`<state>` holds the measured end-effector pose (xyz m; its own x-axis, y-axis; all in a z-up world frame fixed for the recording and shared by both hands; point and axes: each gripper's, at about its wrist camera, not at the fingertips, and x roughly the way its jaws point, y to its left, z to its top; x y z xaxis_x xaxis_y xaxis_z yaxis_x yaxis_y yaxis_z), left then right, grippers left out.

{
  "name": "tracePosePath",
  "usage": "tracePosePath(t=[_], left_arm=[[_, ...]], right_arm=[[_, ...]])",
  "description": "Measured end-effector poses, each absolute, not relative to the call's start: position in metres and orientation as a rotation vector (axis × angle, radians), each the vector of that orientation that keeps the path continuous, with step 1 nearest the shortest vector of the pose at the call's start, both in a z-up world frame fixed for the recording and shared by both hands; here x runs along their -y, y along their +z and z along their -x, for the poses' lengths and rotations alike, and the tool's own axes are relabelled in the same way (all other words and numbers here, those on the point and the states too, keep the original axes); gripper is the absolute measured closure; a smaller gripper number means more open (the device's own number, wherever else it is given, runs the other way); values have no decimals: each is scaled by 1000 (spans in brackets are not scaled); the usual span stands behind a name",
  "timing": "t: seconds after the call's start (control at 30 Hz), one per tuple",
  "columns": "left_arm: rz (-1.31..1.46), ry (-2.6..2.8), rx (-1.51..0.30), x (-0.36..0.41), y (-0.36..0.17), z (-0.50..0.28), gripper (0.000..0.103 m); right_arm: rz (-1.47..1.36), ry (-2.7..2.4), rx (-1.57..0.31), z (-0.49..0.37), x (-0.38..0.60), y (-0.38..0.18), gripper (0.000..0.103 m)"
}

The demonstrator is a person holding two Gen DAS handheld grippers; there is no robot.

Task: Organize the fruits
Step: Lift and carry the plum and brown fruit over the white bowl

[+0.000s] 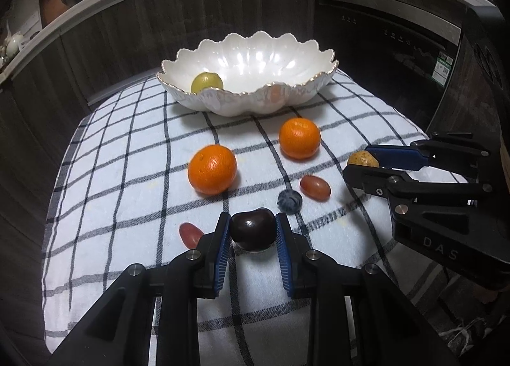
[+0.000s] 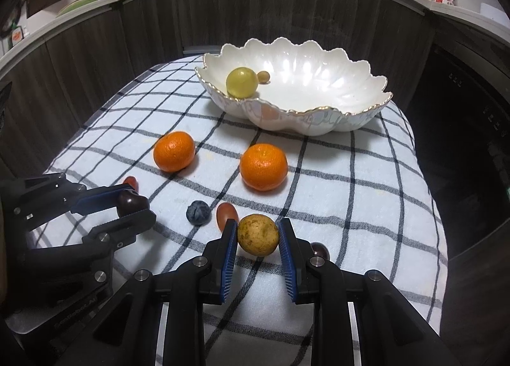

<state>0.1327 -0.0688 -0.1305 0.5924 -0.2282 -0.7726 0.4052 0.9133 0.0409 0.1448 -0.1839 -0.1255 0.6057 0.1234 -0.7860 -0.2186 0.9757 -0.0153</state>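
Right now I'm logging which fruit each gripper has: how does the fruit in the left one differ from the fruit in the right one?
The cherry in the left gripper is dark, almost black and glossy; the round fruit in the right gripper is yellowish tan, matte and speckled brown. The cherry has a dimpled top, while the round fruit is evenly round. Both sit pinched between blue pads, low over the checked cloth.

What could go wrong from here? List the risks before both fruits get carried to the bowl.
1. The dark cherry is round and glossy, pinched only at its sides by the left gripper; it may slip out.
2. The speckled yellow-brown fruit in the right gripper looks just as prone to slipping.
3. Both oranges lie between the grippers and the scalloped bowl; a low carry could knock them rolling.
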Motion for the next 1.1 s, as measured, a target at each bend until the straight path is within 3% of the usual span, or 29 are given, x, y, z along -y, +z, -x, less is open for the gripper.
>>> tracePosePath(t=[1.1], left_arm=[[-166, -306, -776, 90, -69, -204, 75]], right_arm=[[90, 151, -746, -205, 218, -55, 76]])
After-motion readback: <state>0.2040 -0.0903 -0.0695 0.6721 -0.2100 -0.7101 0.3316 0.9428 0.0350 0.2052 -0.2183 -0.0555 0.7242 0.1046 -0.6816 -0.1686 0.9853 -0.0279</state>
